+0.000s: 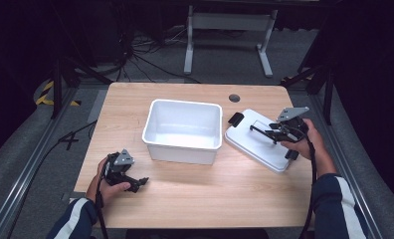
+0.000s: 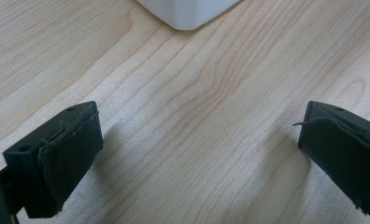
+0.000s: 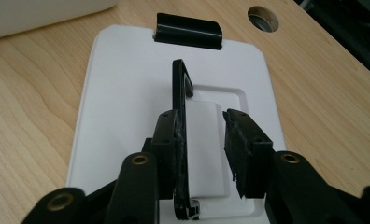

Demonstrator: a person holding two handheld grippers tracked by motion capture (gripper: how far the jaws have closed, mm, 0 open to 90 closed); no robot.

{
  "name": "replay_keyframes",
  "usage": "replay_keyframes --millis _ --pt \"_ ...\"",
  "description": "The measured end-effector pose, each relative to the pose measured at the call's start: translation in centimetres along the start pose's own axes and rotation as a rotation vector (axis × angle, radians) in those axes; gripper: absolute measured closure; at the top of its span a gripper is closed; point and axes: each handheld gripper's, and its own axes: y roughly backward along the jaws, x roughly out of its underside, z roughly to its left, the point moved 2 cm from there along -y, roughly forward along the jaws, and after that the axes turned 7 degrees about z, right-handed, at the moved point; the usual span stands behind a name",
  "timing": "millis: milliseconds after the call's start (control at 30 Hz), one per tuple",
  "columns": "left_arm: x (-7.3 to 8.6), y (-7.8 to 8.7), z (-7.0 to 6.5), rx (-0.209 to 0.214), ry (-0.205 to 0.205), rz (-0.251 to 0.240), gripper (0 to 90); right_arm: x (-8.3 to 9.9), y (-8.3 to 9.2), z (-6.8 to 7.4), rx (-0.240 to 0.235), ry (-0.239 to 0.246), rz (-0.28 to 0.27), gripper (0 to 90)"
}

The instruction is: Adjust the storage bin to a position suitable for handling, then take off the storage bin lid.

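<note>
Table: a light wooden table [image 1: 195, 199] is seen from above, with a round hole [image 1: 234, 97] near its far edge.
Box: an open white box [image 1: 183, 130] is set in the middle of the table. Nothing is seen inside it. A white corner of it [image 2: 188, 13] is seen at the top of the left gripper view.
Lid: a white lid [image 1: 261, 142] is laid flat on the table, just beside the box on its right. The two are not seen to touch.
Clips: a black clip [image 1: 236, 118] is found on the far end of the lid, and another one [image 1: 291, 155] on the near end, by the right hand.
Handle: a thin black handle [image 3: 181, 135] is stood up from the dip in the middle of the lid.
Right gripper: the right gripper [image 1: 272, 132] is held over the lid by the right hand [image 1: 307, 142]. In the right gripper view the handle is found between the jaws, up against the left pad [image 3: 167, 140]. A gap is left on the other side, so the handle is not squeezed. The jaws are partly apart.
Left gripper: the left gripper [image 1: 138, 183] is held low over bare wood by the left hand [image 1: 105, 185], near the front of the table and well apart from the box. Its jaws are spread wide and nothing is held between them.
Sleeves: dark blue sleeves [image 1: 337, 204] with a white stripe are worn on both arms.
</note>
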Motion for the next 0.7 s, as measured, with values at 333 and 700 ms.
replay_keyframes --millis 333,700 --pt "0.0 0.0 0.0 0.000 0.000 -0.001 0.3 -0.6 1.3 0.9 -0.025 -0.031 -0.036 51.4" --pt "0.0 0.0 0.0 0.001 0.000 -0.001 0.3 0.1 3.6 2.1 -0.010 -0.061 -0.064 38.3"
